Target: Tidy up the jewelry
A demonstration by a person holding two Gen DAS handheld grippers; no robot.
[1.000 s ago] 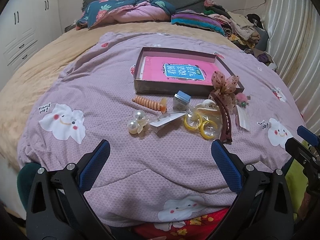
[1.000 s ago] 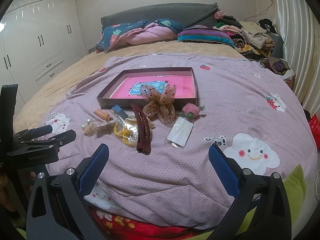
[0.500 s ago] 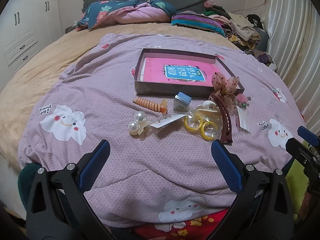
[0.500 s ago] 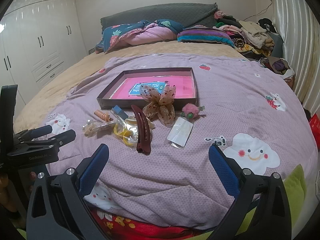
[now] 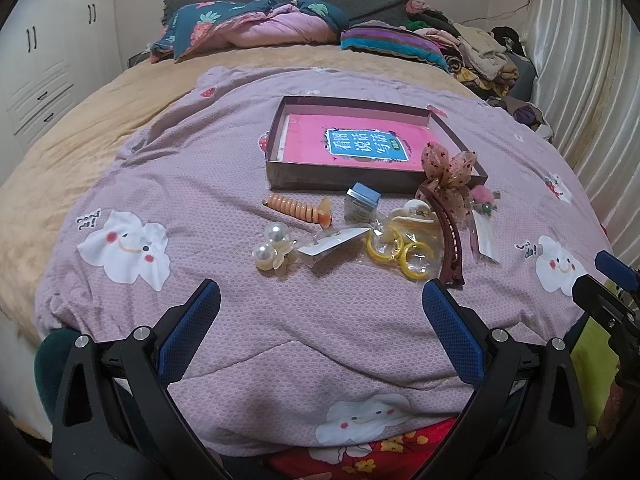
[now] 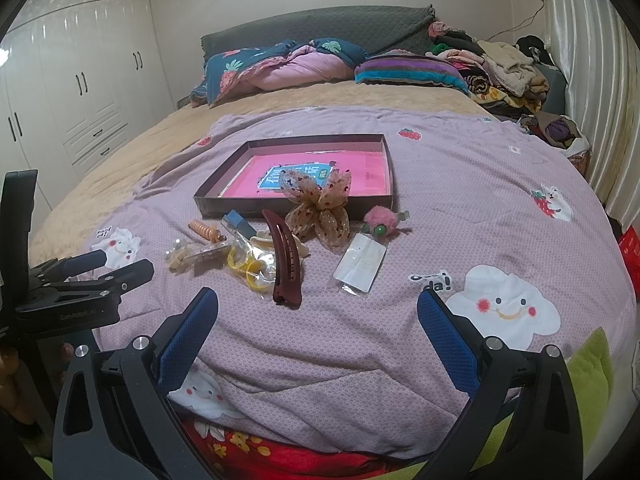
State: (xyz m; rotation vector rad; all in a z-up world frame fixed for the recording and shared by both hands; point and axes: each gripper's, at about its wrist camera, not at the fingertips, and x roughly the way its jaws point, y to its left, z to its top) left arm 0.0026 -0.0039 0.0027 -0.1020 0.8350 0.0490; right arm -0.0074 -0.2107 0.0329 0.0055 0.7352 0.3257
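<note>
Both tongs hang spread and empty over the quilt [image 5: 200, 184]: the left gripper [image 5: 320, 320] and the right gripper [image 6: 318, 330]. The jewelry pile [image 5: 380, 232] lies at twelve o'clock from the left gripper, just before the tray [image 5: 344, 180], with a maroon clip [image 6: 286, 260] at eleven o'clock from the right gripper.

We see that our left gripper [image 5: 320, 304] and right gripper [image 6: 318, 310] share one build: matte black triangular-cutout arms, silver round screw heads near the knuckles, and textured royal-blue fingertip pads [image 5: 191, 326], with small white lettering on the left one's side.
</note>
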